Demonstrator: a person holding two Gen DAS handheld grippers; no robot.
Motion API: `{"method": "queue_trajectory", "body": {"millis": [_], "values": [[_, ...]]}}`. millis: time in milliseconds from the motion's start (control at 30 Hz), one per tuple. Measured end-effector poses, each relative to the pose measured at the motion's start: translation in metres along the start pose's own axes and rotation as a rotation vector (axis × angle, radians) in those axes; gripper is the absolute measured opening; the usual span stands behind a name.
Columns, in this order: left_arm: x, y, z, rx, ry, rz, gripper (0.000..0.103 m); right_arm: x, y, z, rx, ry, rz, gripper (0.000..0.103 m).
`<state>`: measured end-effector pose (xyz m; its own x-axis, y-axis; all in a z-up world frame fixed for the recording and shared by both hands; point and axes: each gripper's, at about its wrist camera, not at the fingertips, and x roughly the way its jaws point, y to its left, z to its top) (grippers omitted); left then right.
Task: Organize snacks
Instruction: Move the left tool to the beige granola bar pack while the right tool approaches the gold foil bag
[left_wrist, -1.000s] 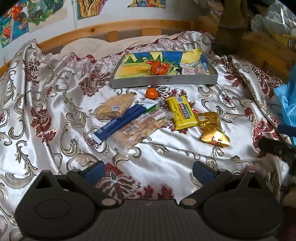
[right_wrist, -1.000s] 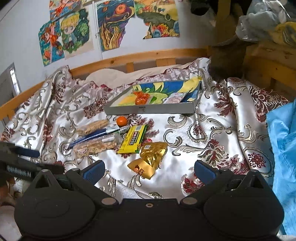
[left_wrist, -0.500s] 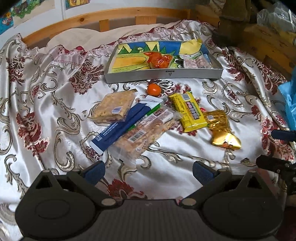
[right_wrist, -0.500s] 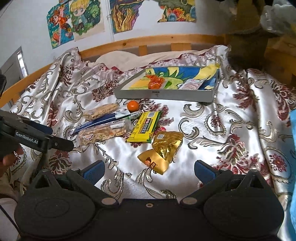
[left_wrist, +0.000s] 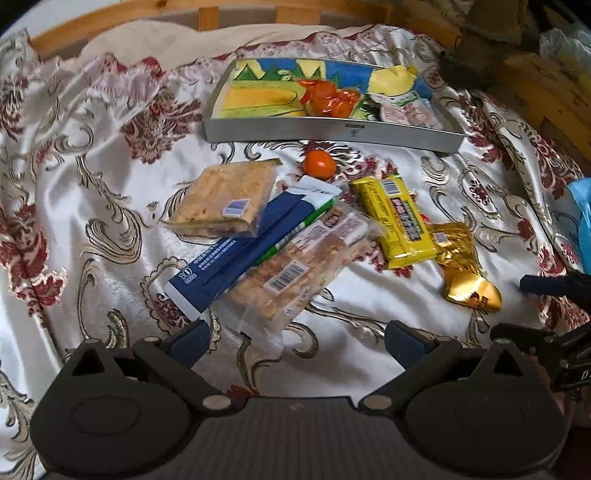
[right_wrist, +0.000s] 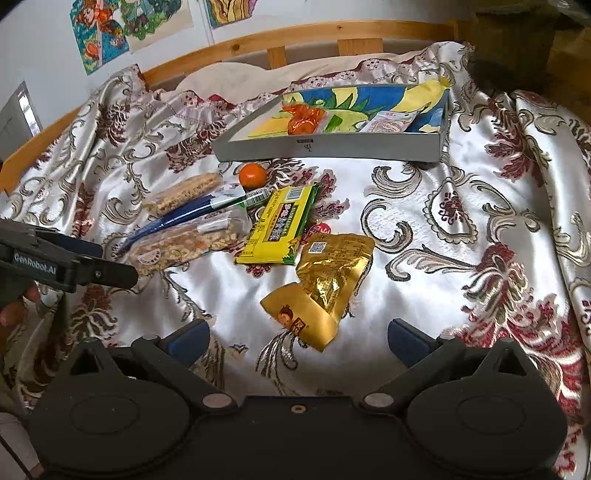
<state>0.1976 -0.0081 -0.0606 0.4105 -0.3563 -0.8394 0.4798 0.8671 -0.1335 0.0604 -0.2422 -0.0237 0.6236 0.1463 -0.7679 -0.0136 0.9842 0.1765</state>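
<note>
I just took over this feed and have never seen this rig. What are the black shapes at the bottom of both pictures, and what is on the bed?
There is no robot arm. A person holds two hand-held grippers, each with a camera looking along its fingers. The black shapes are the left gripper and right gripper, both open and empty. On the patterned bedspread lie an orange fruit, a cracker pack, a blue box, a nut bar, a yellow pack and gold pouches. Behind them, a grey tray already holds some snacks.

Wooden bed frame (right_wrist: 295, 35), floral satin bedspread (right_wrist: 461, 206), colourful drawings (right_wrist: 103, 33) on white wall.
</note>
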Motion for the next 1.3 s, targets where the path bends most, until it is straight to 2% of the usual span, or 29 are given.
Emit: {"method": "queue_trajectory", "body": {"millis": [300, 433, 567, 667, 767, 1000, 1100, 1300], "values": [[0.018, 0.021, 0.008, -0.093, 0.016, -0.118, 0.103, 0.024, 0.006, 0.004, -0.033, 0.007, -0.045, 0.1], [0.019, 0.015, 0.008, -0.059, 0.005, -0.177, 0.103, 0.029, 0.005, 0.004, -0.024, 0.0, -0.046, 0.097], [0.024, 0.008, 0.008, 0.007, -0.007, -0.162, 0.103, 0.033, 0.01, 0.003, -0.06, -0.009, -0.088, 0.094], [0.029, 0.012, 0.008, -0.012, 0.015, -0.114, 0.103, 0.032, 0.011, 0.002, -0.07, -0.022, -0.1, 0.094], [0.029, 0.018, 0.009, -0.036, 0.016, -0.124, 0.102, 0.031, 0.01, 0.002, -0.062, -0.029, -0.096, 0.094], [0.047, 0.019, 0.012, -0.013, -0.01, -0.086, 0.102, 0.042, 0.012, 0.009, -0.071, -0.025, -0.105, 0.093], [0.043, 0.014, 0.013, 0.0, -0.011, -0.109, 0.102, 0.042, 0.007, 0.01, -0.048, -0.023, -0.094, 0.091], [0.032, -0.001, 0.01, 0.056, -0.022, -0.209, 0.102, 0.039, 0.008, 0.009, -0.042, -0.023, -0.053, 0.088]]}}
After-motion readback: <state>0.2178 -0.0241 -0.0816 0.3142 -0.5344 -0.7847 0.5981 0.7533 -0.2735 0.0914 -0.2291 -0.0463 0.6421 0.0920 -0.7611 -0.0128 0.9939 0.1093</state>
